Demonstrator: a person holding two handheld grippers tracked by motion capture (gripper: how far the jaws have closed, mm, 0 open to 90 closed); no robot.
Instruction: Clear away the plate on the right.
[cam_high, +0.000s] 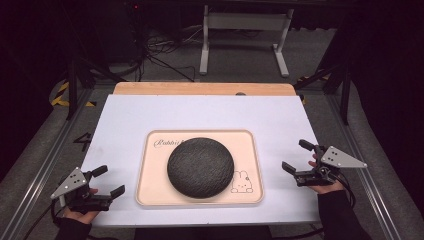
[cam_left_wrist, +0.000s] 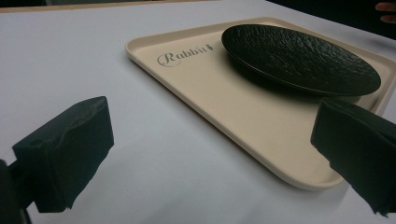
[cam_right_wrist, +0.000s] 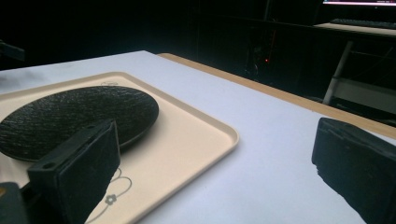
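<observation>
One tray, cream, lies on one white table. One black plate sits on that tray. One rabbit drawing is printed on the tray, and one line of script lettering (partly covered by the plate). Two grippers are in view: a left gripper and a right gripper, each with two black jaws, four jaws altogether.

Plate on tray, tray mid-table, between both grippers.
</observation>
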